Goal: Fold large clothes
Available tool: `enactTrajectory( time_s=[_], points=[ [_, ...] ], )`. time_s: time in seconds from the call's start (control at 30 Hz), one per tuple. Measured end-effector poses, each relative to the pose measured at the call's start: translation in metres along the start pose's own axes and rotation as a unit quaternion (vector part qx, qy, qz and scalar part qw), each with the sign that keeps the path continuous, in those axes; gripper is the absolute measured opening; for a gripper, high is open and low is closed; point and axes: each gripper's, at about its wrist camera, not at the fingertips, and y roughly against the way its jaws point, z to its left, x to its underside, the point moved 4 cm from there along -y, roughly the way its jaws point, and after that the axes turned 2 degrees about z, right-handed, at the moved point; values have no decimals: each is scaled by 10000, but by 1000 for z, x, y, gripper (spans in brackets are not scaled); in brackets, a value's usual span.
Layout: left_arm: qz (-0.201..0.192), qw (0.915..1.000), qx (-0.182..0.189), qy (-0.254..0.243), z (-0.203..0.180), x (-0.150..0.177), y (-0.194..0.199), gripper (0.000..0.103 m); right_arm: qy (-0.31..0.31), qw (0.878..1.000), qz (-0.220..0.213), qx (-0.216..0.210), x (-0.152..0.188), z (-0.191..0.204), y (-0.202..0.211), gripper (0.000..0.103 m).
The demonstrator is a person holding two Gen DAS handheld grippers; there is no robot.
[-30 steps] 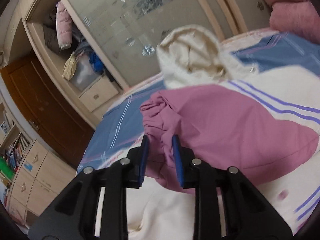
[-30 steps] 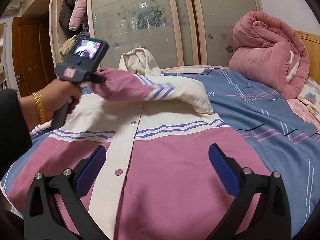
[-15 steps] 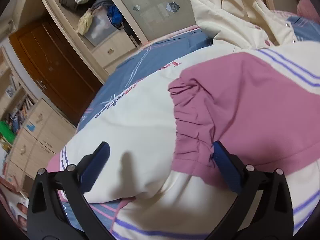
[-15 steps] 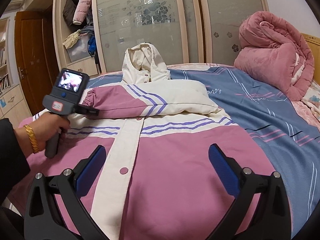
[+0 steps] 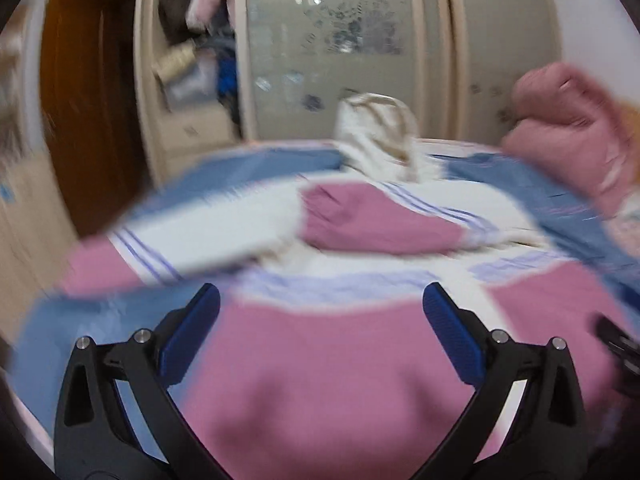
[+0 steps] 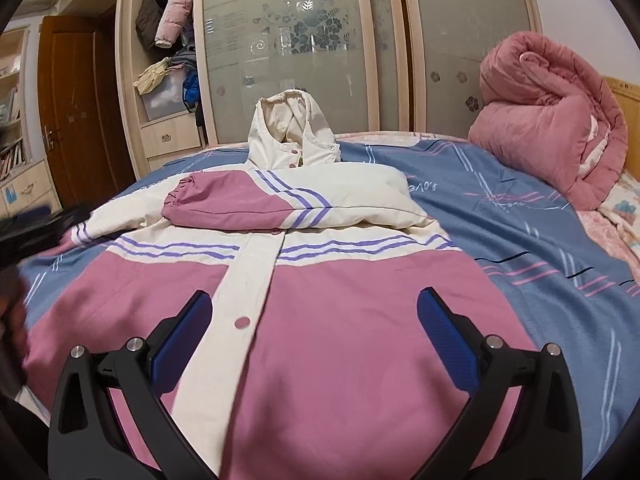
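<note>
Soft, even indoor light with only faint shadows. The left wrist view is heavily smeared by motion blur: the jacket [image 5: 340,360] and wardrobe [image 5: 340,40] streak sideways. The right wrist view is sharp except at its blurred left edge. Both bow outward, with dark corners.

Your left gripper [image 5: 320,320] no longer clamps the pink sleeve [image 6: 228,204]; its jaws stand wide and empty. The sleeve lies folded across the jacket [image 6: 320,340] chest, cuff toward 9 o'clock. Your left hand [image 6: 12,320] sits back at 9 o'clock.
</note>
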Motion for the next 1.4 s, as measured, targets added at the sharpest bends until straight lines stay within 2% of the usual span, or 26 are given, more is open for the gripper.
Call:
enactTrajectory(
  time_s=[0.07, 0.13, 0.17, 0.23, 0.3, 0.47, 0.77, 1.4],
  points=[
    [52, 9991, 406, 54, -11, 22, 9, 101, 35, 10000, 32, 57, 5, -3, 7, 102],
    [244, 9979, 574, 165, -22, 44, 8, 101, 134, 9998, 85, 150, 11, -4, 13, 102],
    [433, 9965, 715, 84, -32, 53, 6, 101, 162, 9996, 79, 196, 11, -4, 15, 102],
    [535, 9950, 823, -196, -47, 58, 7, 101, 203, 9994, 42, 294, 12, -5, 21, 102],
    [422, 9956, 789, -279, -50, 56, 7, 101, 173, 9990, -10, 409, 12, -8, 25, 102],
    [517, 9940, 950, 190, -35, 56, 2, 101, 25, 9984, 5, 557, 15, -15, 22, 102],
    [456, 9944, 810, 504, -15, 51, 3, 101, 213, 9985, 43, 496, 14, -4, 16, 102],
    [475, 9949, 800, 384, -20, 50, -2, 101, 154, 9987, 8, 479, 14, -5, 17, 102]
  ],
)
